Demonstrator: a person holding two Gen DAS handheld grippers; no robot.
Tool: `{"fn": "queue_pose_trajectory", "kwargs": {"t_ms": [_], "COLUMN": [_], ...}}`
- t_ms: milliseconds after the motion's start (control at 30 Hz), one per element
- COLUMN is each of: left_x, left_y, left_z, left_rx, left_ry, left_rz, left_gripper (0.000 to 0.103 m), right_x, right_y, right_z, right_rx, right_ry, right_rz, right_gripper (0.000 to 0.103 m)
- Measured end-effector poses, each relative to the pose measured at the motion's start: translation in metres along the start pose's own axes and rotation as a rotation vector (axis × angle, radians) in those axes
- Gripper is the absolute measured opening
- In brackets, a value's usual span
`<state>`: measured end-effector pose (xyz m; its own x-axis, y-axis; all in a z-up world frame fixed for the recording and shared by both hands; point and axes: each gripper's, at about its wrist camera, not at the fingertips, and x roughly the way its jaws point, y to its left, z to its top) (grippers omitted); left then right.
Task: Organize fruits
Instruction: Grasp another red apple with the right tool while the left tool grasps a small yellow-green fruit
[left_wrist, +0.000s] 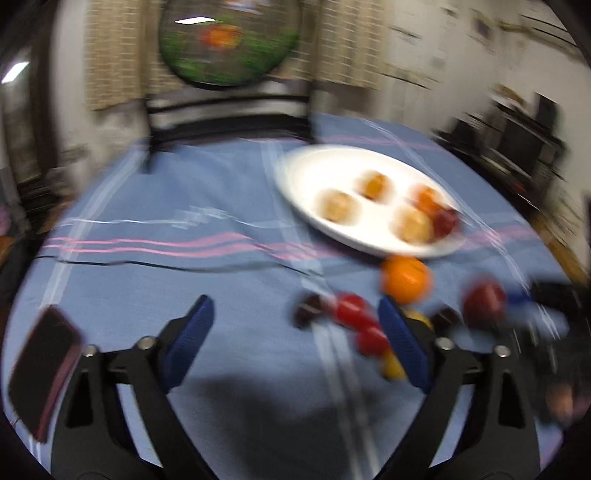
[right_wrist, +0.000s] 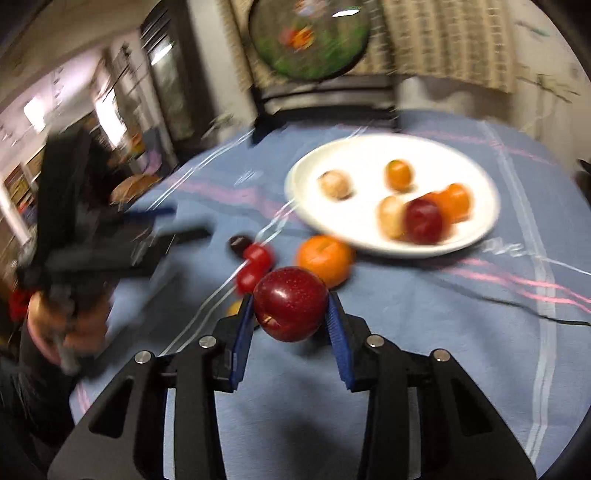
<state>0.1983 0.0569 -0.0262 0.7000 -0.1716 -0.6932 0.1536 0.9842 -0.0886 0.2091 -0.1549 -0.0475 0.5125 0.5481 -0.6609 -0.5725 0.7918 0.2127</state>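
My right gripper (right_wrist: 291, 308) is shut on a dark red apple (right_wrist: 290, 309) and holds it above the blue cloth; the apple also shows in the left wrist view (left_wrist: 484, 303). A white plate (right_wrist: 476, 177) holds several fruits, among them a red apple (right_wrist: 423, 220). The plate also shows in the left wrist view (left_wrist: 314, 173). An orange (right_wrist: 324, 259), two small red fruits (right_wrist: 255, 266) and a dark fruit (right_wrist: 239, 244) lie on the cloth in front of the plate. My left gripper (left_wrist: 295, 328) is open and empty, low over the cloth, left of the red fruits (left_wrist: 360, 321) and the orange (left_wrist: 405, 278).
A blue striped tablecloth (left_wrist: 184, 221) covers the round table. A dark phone (left_wrist: 42, 373) lies at the left edge. A chair (left_wrist: 229, 110) stands behind the table. A small yellow fruit (left_wrist: 392, 367) lies by my left gripper's right finger. Both views are blurred.
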Motion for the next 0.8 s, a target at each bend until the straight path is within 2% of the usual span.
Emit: {"fn": "queue_pose_trajectory", "kwargs": {"t_ms": [67,133,200,400,700,800], "left_x": [0.002,0.007,0.011,0.019,0.031,0.037], "left_y": [-0.013,-0.025,-0.035,-0.035,-0.045,-0.053], "left_z": [-0.011,-0.019,-0.023,-0.027,-0.028,-0.029], "left_rx": [0.050,0.092,0.128,0.106,0.099,0.105], "left_ry": [0.043,0.087,0.116,0.173,0.198,0.210], "left_rz": [-0.074,-0.115,-0.129,-0.184,-0.166,-0.154], "left_gripper": [0.069,0.048,0.041,0.041,0.041,0.038], "right_x": [-0.005,-0.006,-0.006,-0.009,-0.009,-0.008], "right_y": [-0.009,-0.015,-0.016,-0.015,-0.010,-0.007], "right_z": [0.002,0.002,0.003,0.001,0.000,0.000], "right_rx": [0.038,0.063,0.069,0.059,0.044,0.037], "right_ry": [-0.019,-0.024,-0.026,-0.025,-0.020,-0.016], "right_rz": [-0.023,-0.029,-0.032,-0.024,-0.027,-0.027], "right_gripper": [0.040,0.040,0.040,0.040,0.040,0.040]}}
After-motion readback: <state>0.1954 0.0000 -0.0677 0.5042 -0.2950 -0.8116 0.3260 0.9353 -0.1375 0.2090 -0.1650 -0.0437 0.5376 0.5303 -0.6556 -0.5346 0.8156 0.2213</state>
